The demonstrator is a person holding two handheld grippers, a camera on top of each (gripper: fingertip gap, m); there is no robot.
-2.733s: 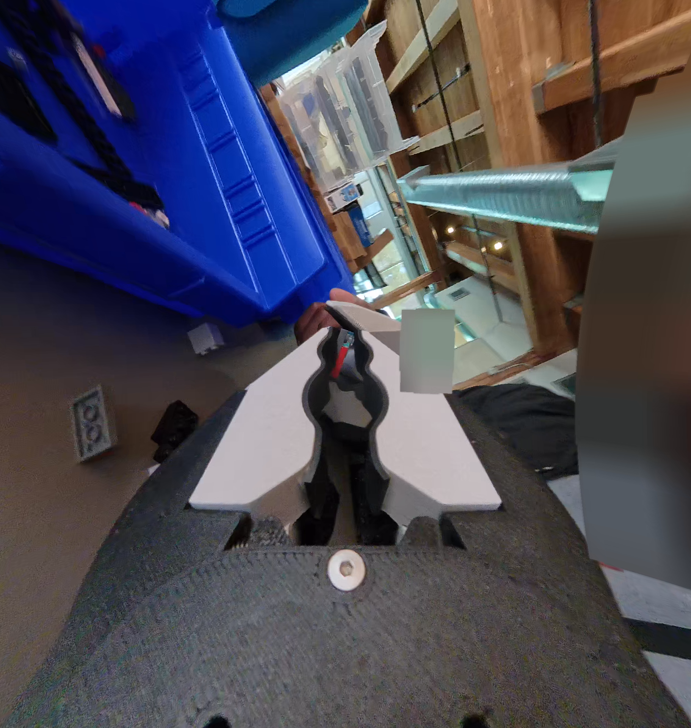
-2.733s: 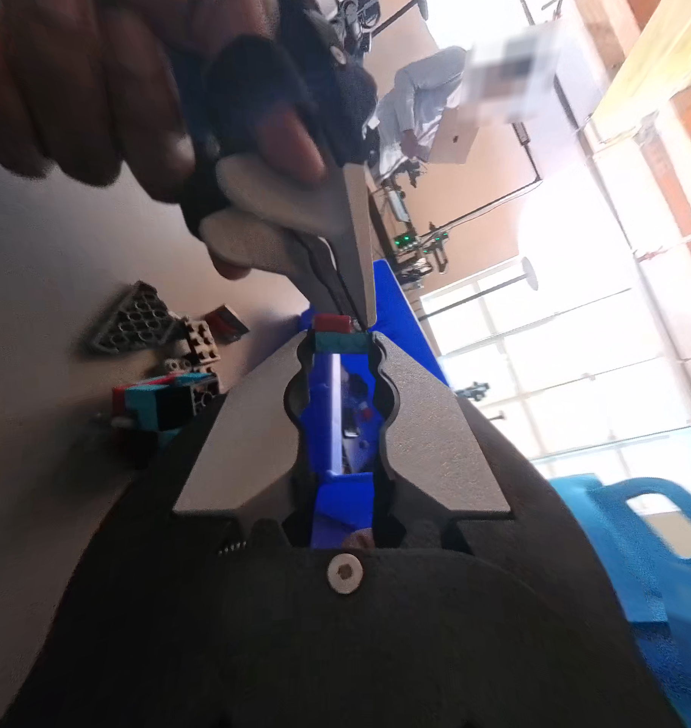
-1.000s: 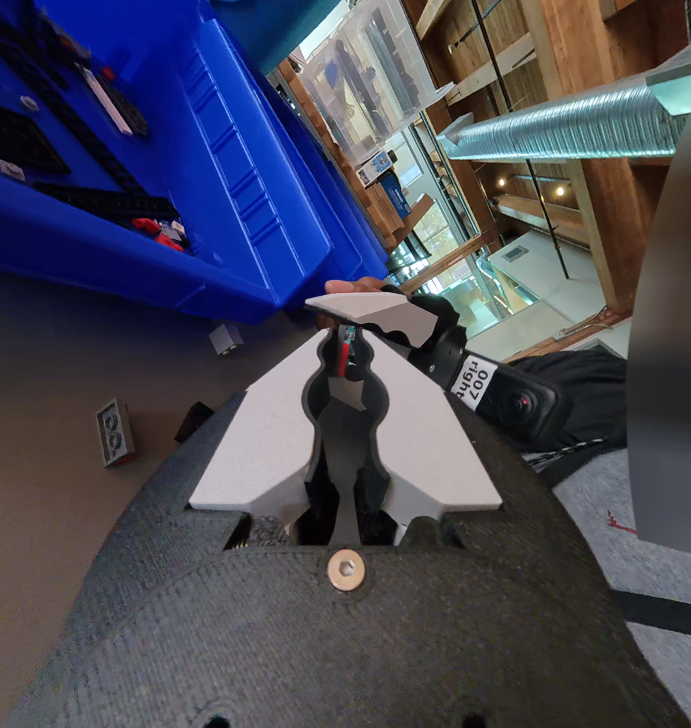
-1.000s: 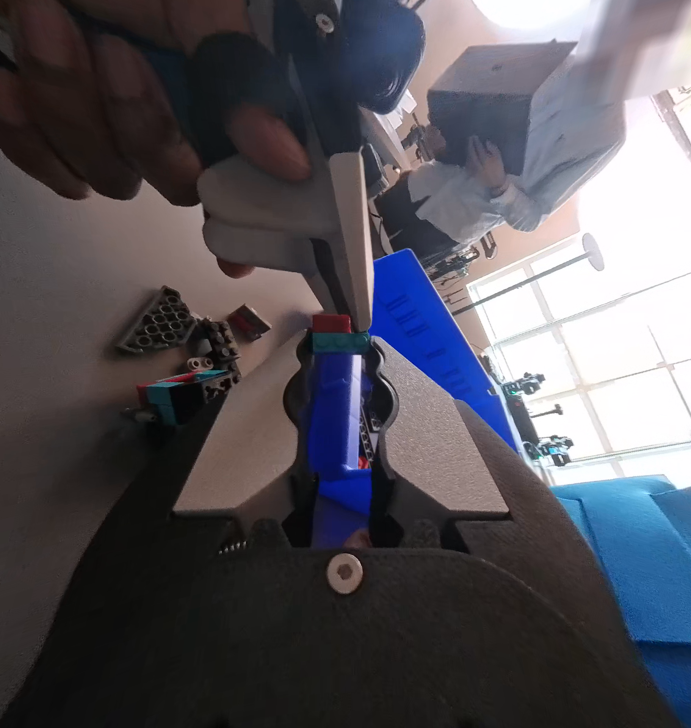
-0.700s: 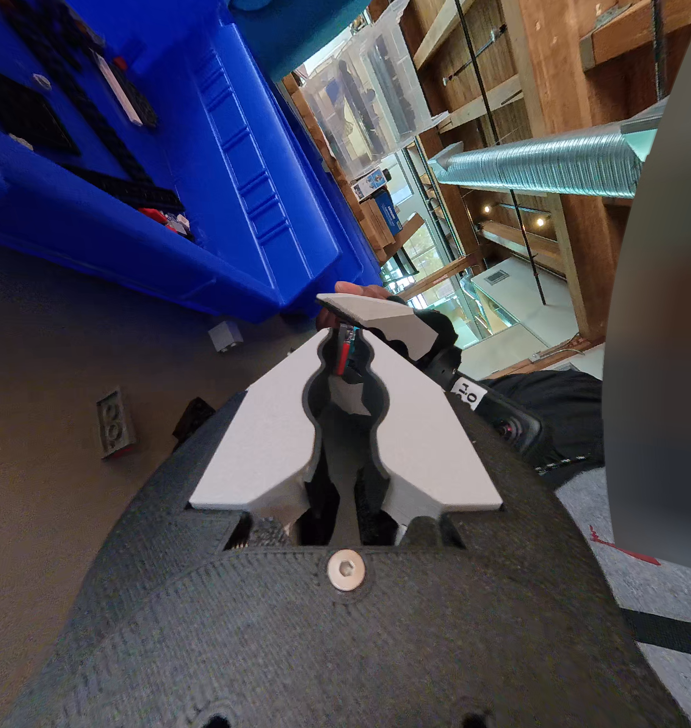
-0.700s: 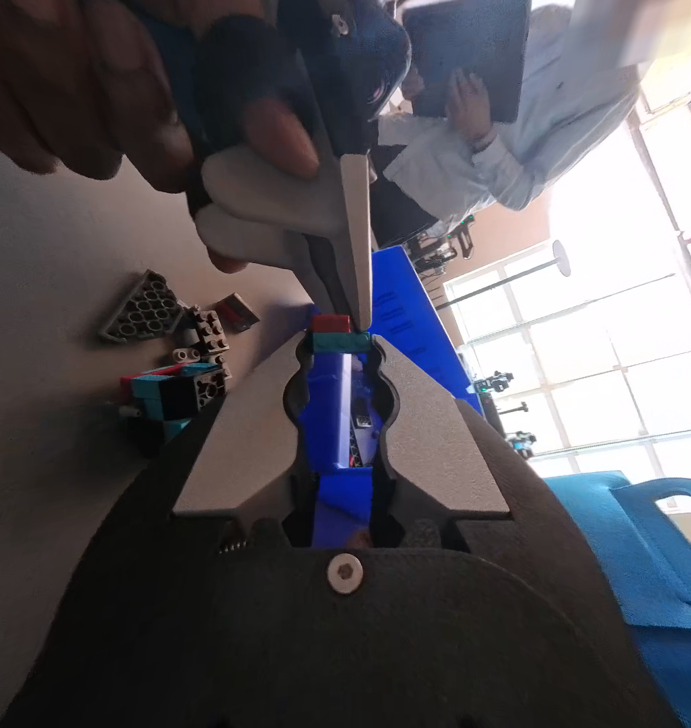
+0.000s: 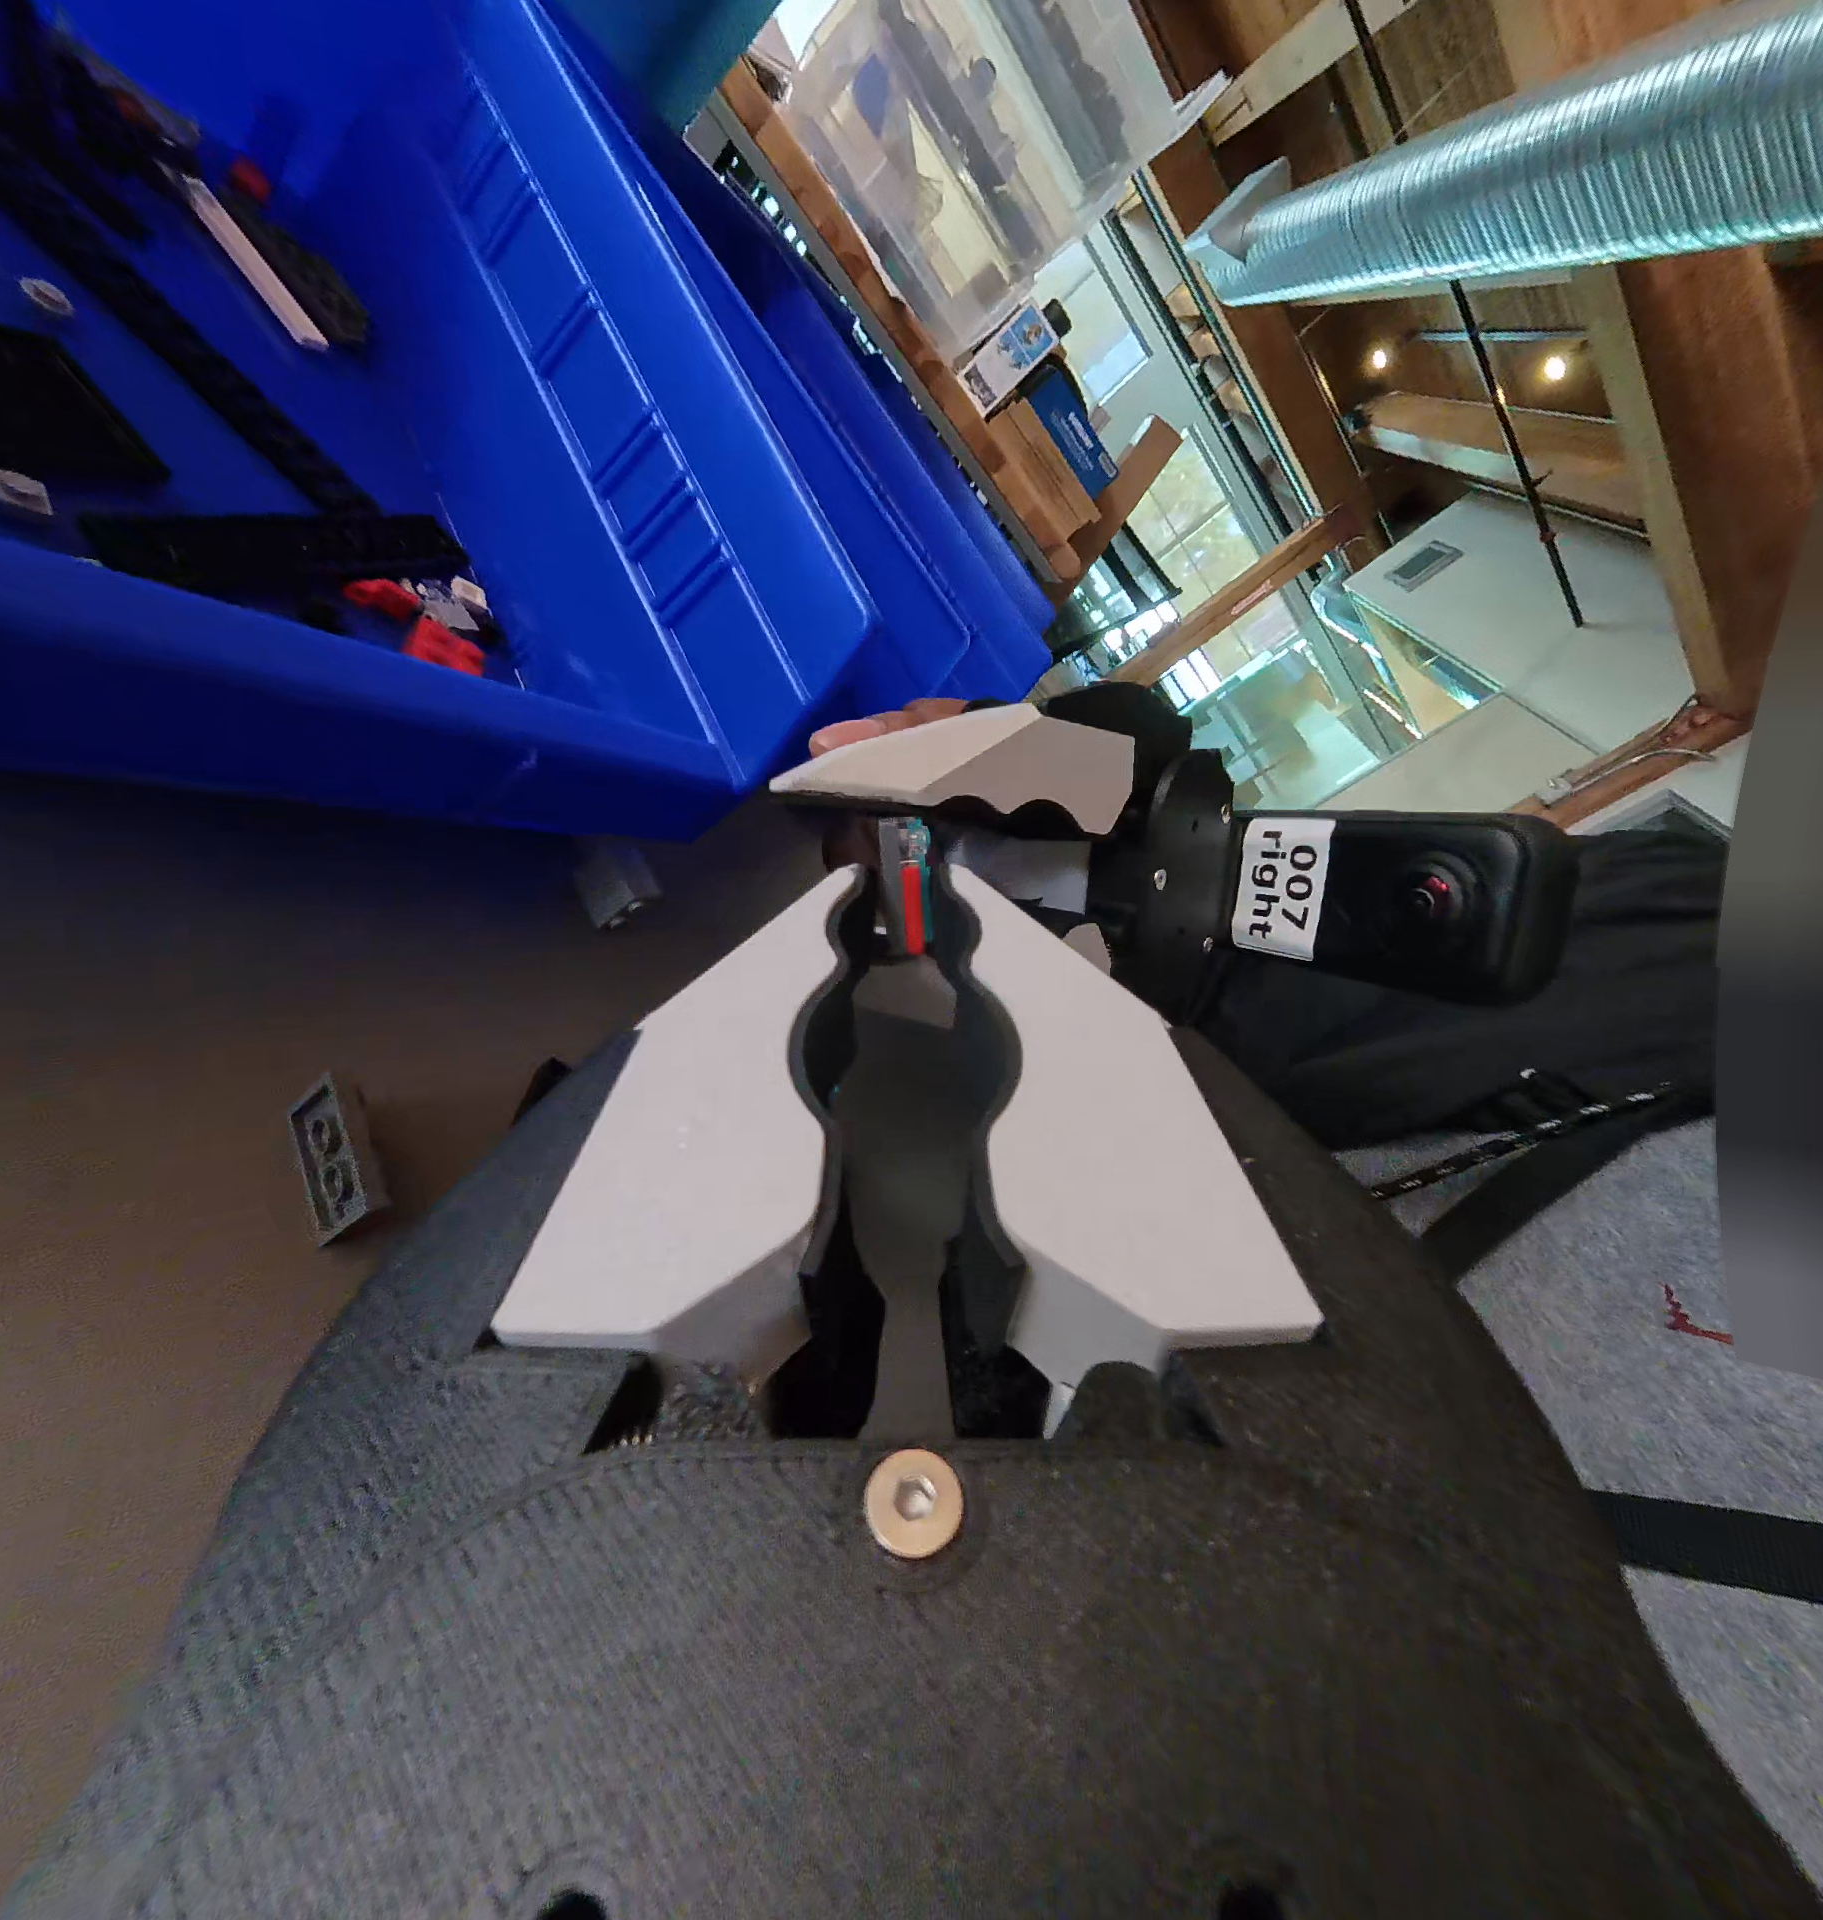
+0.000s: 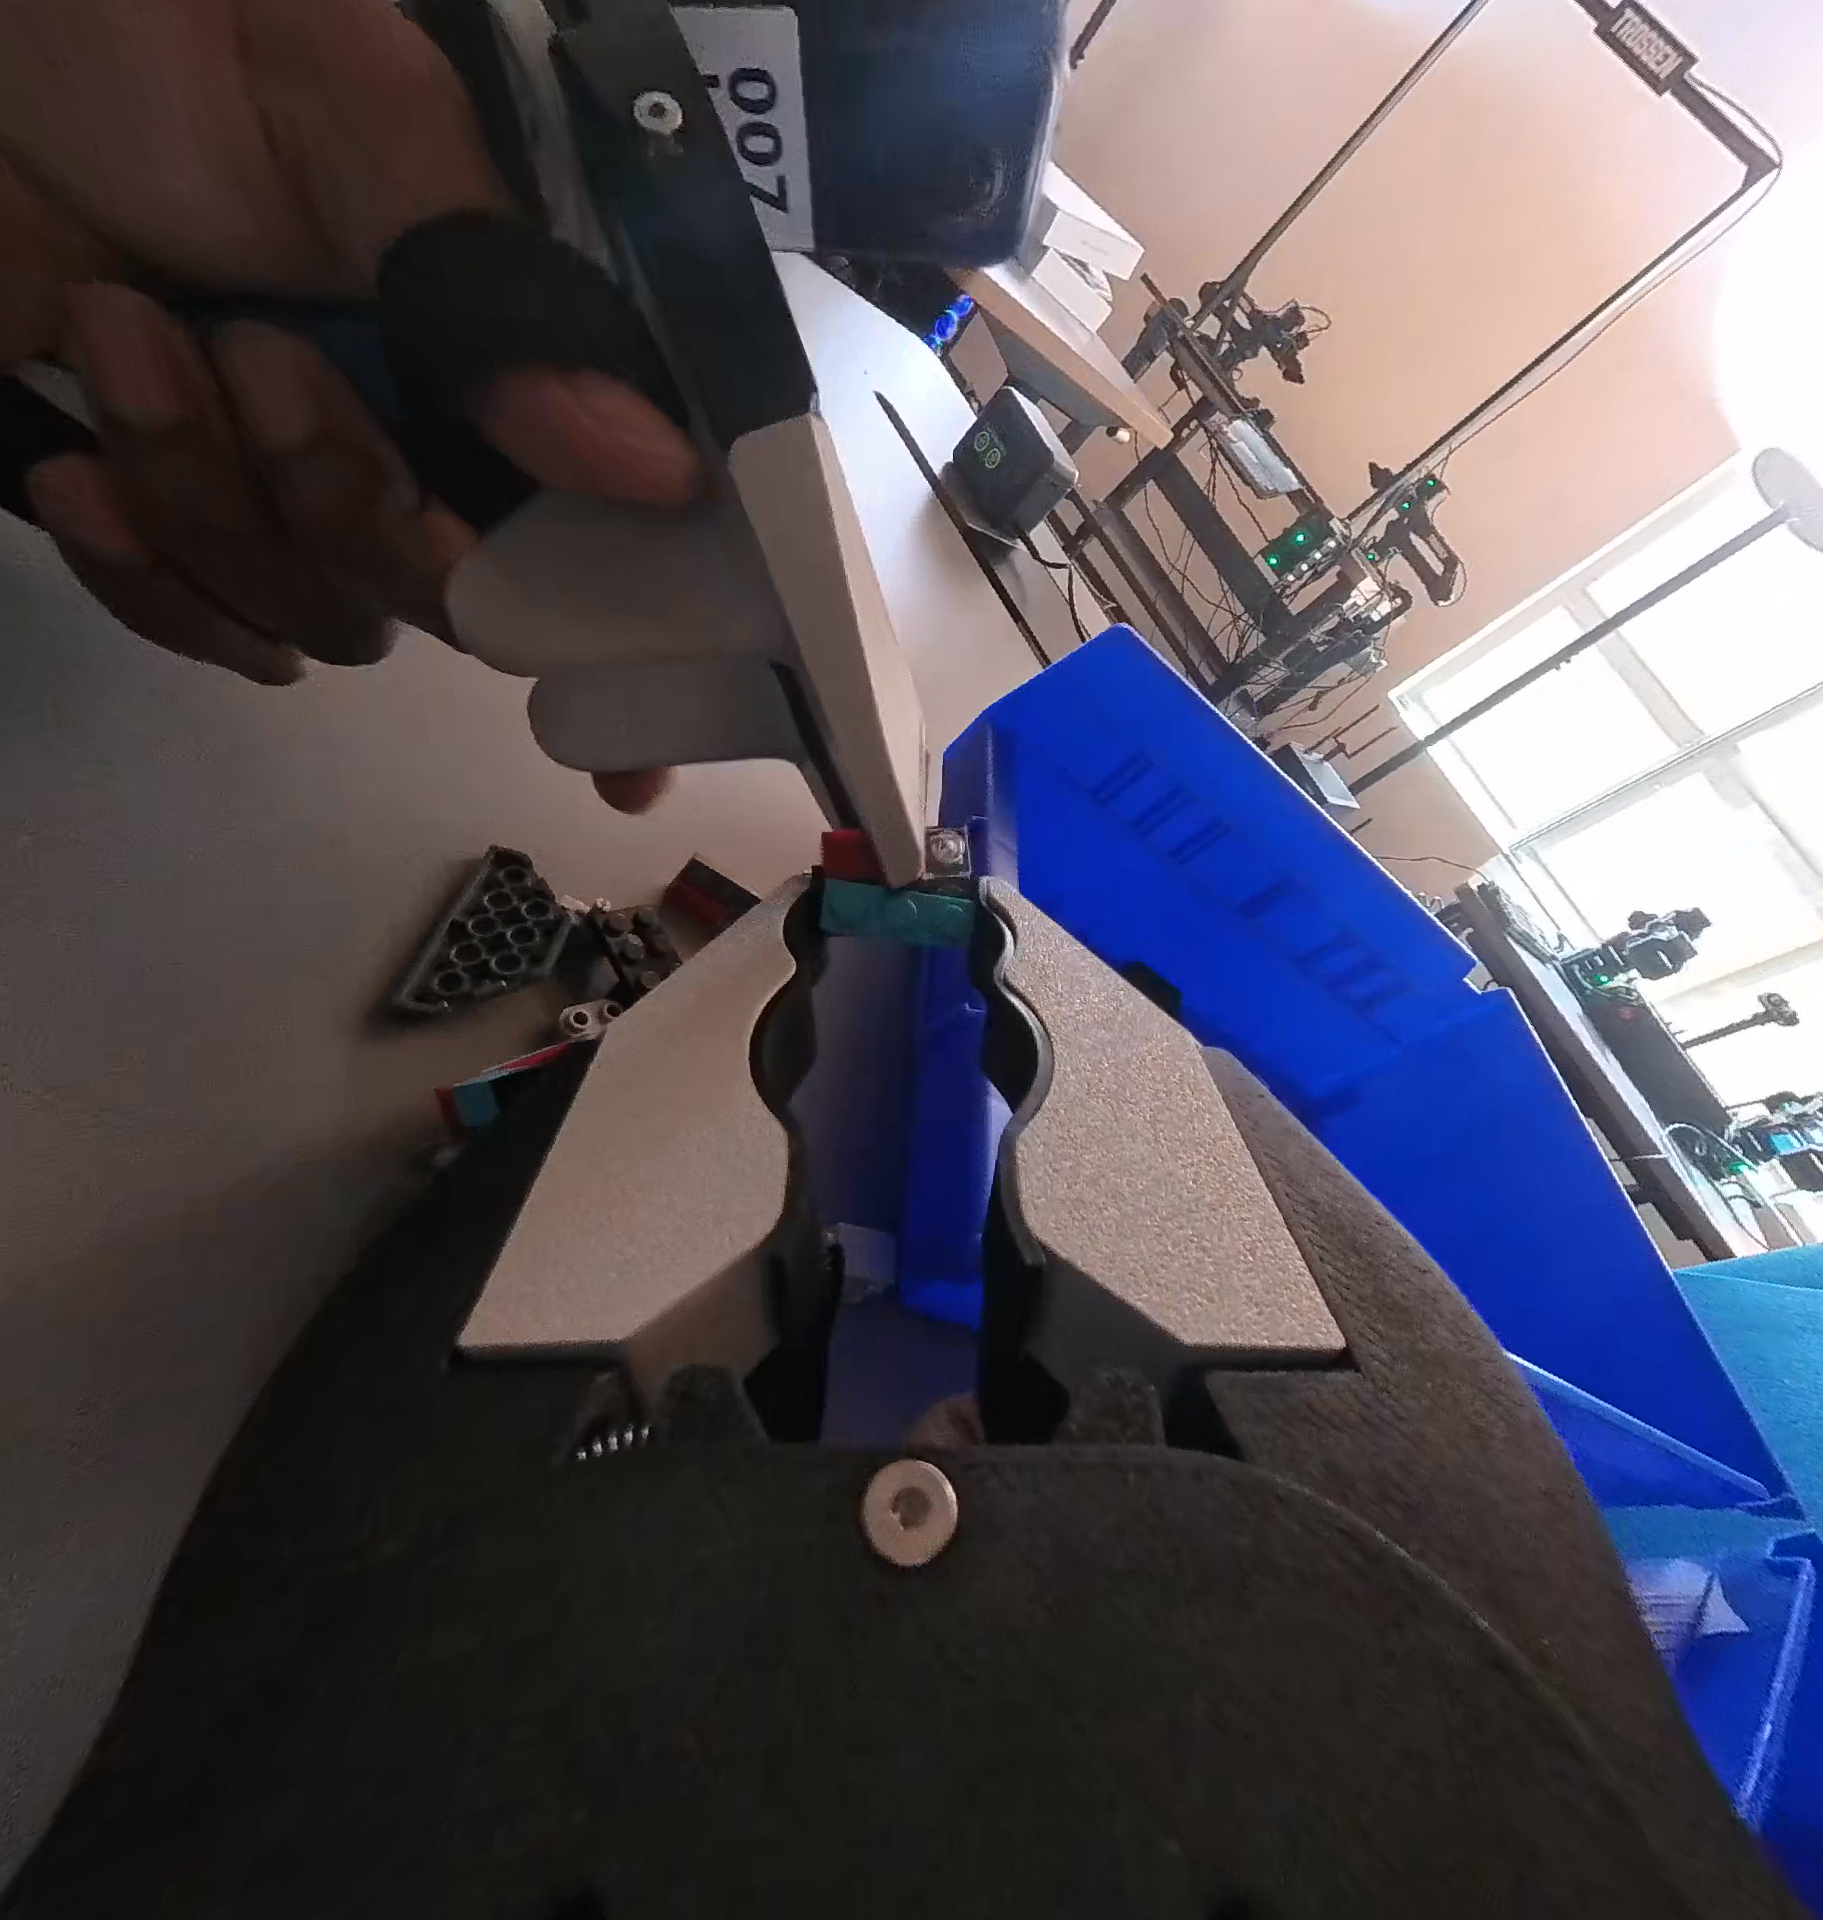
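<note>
Right wrist view: the right gripper (image 8: 896,914) is pinched on a teal brick (image 8: 891,916), held across its fingertips. The left gripper (image 8: 871,831) is pressed together on a small red brick (image 8: 847,850) seated on the teal one; a pale studded piece (image 8: 946,854) beside it is hard to make out. A hand (image 8: 263,416) grips the left gripper's handle, partly cut off. In the left wrist view, a blue bin (image 7: 678,623) on the desk (image 7: 159,987) is seen holding black plates (image 7: 263,540) and red pieces (image 7: 439,644). A grey brick (image 7: 338,1162) lies on the desk.
</note>
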